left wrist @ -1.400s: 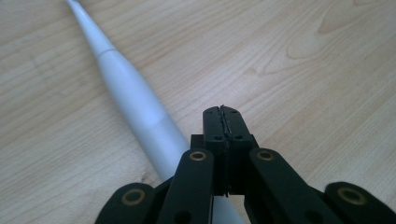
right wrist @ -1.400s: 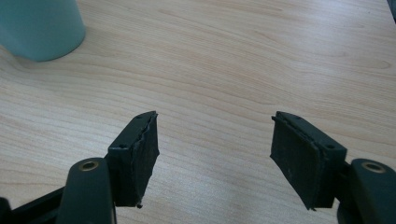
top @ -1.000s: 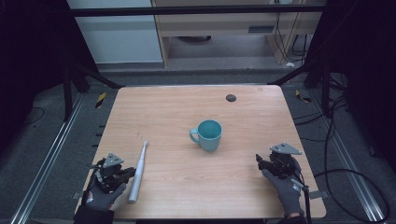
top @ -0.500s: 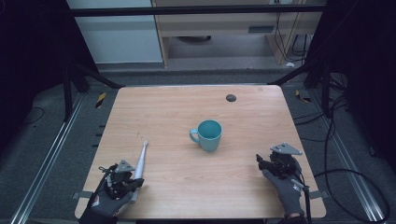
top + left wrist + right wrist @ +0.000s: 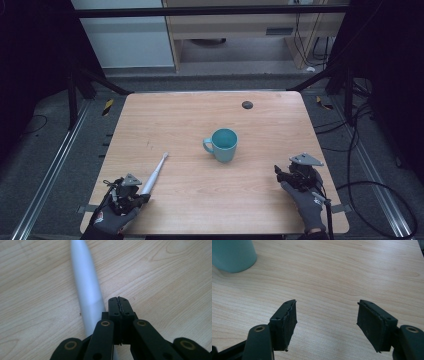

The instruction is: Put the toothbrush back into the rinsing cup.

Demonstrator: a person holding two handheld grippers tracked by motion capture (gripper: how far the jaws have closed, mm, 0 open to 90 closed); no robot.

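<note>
Left gripper, 7 o'clock on the light wooden table: fingers together, empty, just beside the white plastic toothbrush, which lies flat, ungrasped. Teal ceramic mug at centre, empty. Right gripper, 5 o'clock: fingers apart, idle. Pickup not started, I'd say.

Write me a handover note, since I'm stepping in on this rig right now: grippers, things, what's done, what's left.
Left gripper: jaws shut on nothing, tips low over the table just beside the thick end of the white toothbrush.
Right gripper: jaws open, empty, low over the table near its right front, clear of the teal mug.
Toothbrush lies flat at front left, thin end pointing toward the mug. Mug stands upright mid-table.
Done: nothing gripped or lifted yet.
Left: probably open the left jaws and grasp the toothbrush; the mug may be its destination.
</note>
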